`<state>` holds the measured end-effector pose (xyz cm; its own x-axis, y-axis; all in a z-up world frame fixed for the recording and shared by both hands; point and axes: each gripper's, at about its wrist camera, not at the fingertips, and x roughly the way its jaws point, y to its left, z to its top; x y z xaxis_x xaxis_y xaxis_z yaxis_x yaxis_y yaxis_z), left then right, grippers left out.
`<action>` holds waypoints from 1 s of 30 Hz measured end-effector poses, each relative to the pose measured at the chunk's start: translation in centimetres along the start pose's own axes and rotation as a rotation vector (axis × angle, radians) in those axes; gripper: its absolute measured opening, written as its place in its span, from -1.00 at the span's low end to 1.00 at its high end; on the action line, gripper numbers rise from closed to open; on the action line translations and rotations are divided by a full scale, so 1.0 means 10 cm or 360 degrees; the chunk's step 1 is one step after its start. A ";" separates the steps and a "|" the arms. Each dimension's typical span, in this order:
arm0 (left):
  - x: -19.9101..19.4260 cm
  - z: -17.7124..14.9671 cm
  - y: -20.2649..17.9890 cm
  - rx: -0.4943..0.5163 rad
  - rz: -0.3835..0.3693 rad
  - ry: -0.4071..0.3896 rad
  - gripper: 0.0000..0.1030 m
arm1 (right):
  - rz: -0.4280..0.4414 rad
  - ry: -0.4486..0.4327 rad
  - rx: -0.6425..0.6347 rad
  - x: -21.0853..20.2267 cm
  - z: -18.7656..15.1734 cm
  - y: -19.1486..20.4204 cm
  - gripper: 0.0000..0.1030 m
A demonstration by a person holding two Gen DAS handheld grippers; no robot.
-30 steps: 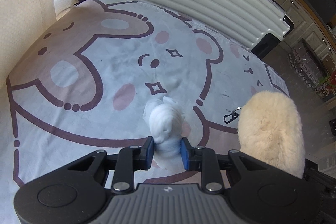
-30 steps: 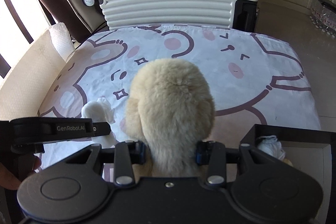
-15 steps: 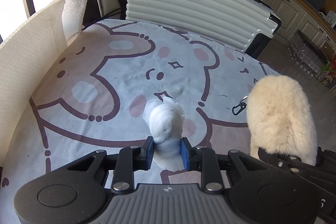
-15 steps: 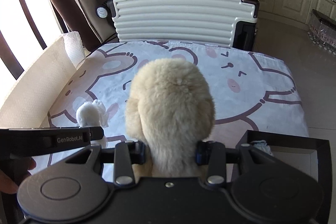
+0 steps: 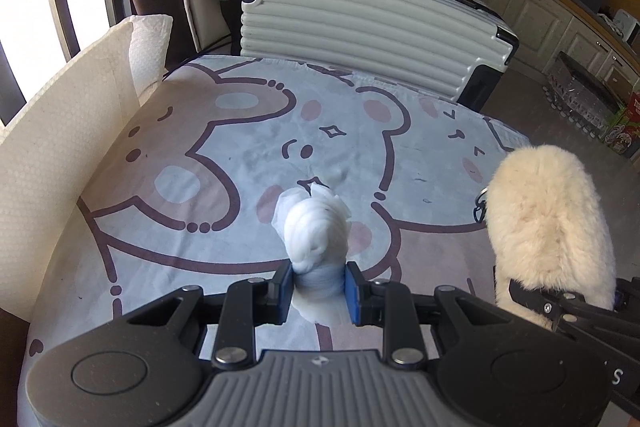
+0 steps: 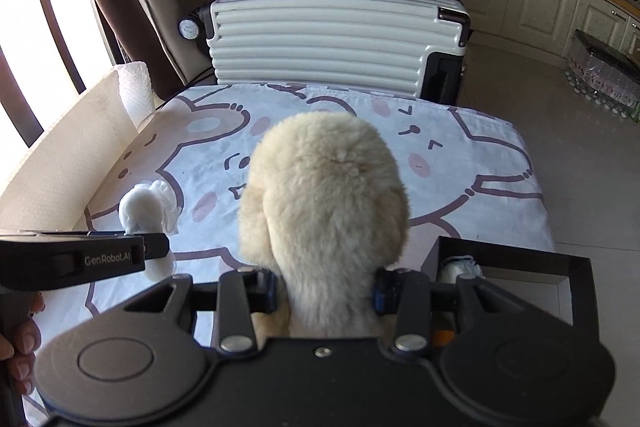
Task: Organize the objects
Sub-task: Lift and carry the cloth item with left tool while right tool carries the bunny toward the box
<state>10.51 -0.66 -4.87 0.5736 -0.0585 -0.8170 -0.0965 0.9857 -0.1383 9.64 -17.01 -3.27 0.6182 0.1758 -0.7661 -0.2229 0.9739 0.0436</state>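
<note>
Two hand-held grippers are seen above a bed covered by a pale sheet printed with brown-outlined cartoon bears. The left gripper is clamped on a small white rolled cloth bundle, which is pinched between the blue pads and stands up ahead of the fingertips, clear of the sheet. The right gripper is closed around the lower part of a cream-coloured fluffy plush toy, whose rounded top rises directly in front of its camera. From the left gripper, the plush toy is seen to the right, with a small dark metal clasp hanging at its near side. Just to the right of the right gripper, a black open box is visible with a white item inside; what that item is cannot be told. Beyond both grippers, past the far edge of the bed, a white ribbed hard-shell suitcase is lying on its side.
</note>
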 end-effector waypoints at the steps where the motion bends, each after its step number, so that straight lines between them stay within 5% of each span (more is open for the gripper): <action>1: -0.02 0.00 0.00 -0.0003 -0.0005 -0.0002 -0.45 | -0.0002 -0.0003 -0.0004 -0.02 -0.01 0.00 -0.19; 30: -0.16 -0.04 -0.37 0.0016 -0.0108 -0.0035 -0.45 | -0.0066 -0.0046 0.0037 -0.29 -0.04 -0.32 -0.19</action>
<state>9.60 -4.25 -3.32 0.5962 -0.1217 -0.7936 -0.0490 0.9811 -0.1873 8.23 -20.73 -1.45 0.6480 0.1391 -0.7488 -0.1796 0.9834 0.0273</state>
